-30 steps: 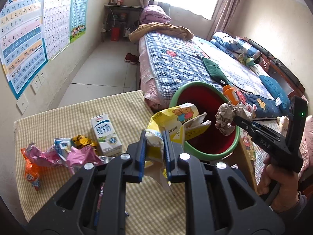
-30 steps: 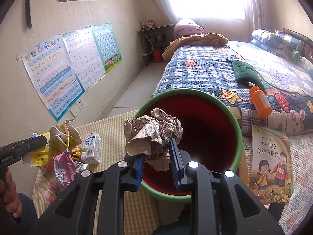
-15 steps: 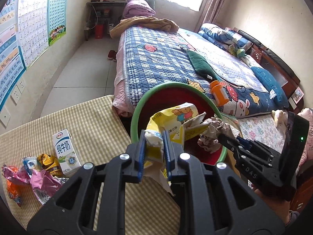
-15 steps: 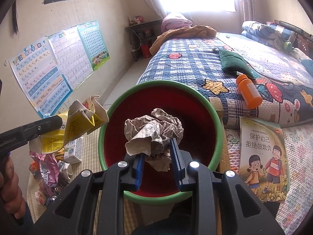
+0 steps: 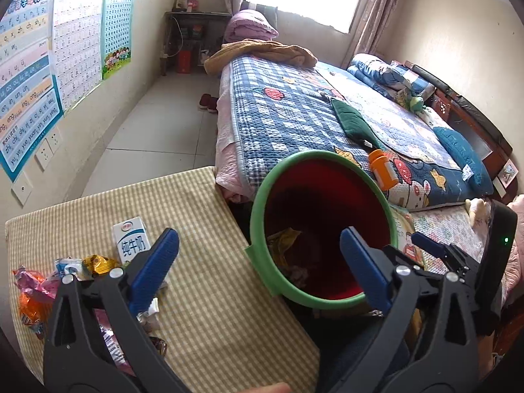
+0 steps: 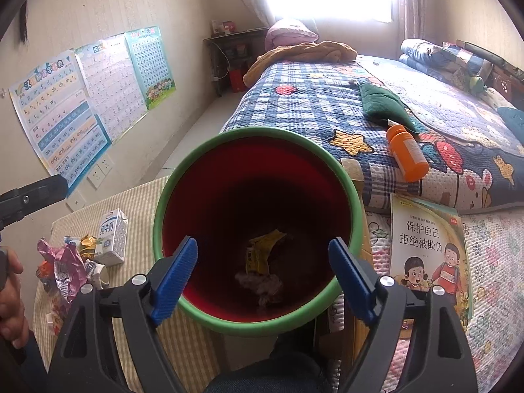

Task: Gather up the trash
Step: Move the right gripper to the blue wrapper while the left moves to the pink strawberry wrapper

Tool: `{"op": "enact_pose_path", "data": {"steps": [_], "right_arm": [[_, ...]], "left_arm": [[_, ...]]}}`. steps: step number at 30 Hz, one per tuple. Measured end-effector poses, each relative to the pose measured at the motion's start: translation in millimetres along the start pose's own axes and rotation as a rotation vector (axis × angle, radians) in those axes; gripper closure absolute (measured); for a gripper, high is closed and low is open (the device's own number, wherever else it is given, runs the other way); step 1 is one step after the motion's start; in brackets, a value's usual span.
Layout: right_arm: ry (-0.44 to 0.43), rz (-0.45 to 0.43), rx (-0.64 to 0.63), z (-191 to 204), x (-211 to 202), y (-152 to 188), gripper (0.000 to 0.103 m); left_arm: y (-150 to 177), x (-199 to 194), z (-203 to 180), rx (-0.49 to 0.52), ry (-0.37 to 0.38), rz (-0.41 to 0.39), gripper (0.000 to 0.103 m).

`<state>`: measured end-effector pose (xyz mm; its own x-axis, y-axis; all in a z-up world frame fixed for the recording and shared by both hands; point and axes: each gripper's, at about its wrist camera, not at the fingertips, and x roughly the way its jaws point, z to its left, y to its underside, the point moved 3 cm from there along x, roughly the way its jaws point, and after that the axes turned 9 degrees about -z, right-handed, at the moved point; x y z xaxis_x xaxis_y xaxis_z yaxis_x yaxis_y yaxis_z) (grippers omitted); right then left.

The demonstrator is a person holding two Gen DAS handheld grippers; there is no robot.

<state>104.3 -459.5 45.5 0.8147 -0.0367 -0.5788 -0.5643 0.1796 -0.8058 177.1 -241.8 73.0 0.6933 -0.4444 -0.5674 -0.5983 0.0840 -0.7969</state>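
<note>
A red bin with a green rim (image 5: 262, 196) (image 6: 183, 177) stands beside the checked table. A yellow wrapper (image 6: 262, 249) (image 5: 283, 239) and a crumpled paper ball (image 6: 262, 285) lie at its bottom. My left gripper (image 5: 258, 262) is open and empty over the table edge and the bin's rim. My right gripper (image 6: 262, 271) is open and empty above the bin's mouth. A milk carton (image 5: 131, 239) (image 6: 113, 235) and a heap of wrappers (image 5: 36, 288) (image 6: 65, 265) lie on the table at the left.
The checked table (image 5: 213, 262) ends right next to the bin. A bed (image 5: 294, 114) with an orange bottle (image 6: 406, 154) lies beyond. A children's book (image 6: 429, 249) lies right of the bin. Posters hang on the left wall (image 5: 29, 98).
Both grippers opened. The yellow wrapper left my left gripper and the paper ball left my right one; both now lie in the bin.
</note>
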Motion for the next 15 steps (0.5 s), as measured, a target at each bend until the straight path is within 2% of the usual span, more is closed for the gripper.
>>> {"op": "enact_pose_path", "data": {"steps": [2,6,15], "right_arm": [[-0.009,-0.001,-0.006,7.5,-3.8,1.5,0.017],[-0.048,-0.004,-0.031,33.7,-11.9,5.6,0.016],[-0.181,0.028,-0.133,126.1,-8.4,25.9,0.016]], "left_arm": [[4.9,-11.4,11.0,-0.005,-0.013,-0.005,0.006],[17.7,-39.0,39.7,-0.036,-0.044,-0.021,0.006],[55.0,-100.2,116.0,-0.110,-0.179,-0.043,0.005]]}}
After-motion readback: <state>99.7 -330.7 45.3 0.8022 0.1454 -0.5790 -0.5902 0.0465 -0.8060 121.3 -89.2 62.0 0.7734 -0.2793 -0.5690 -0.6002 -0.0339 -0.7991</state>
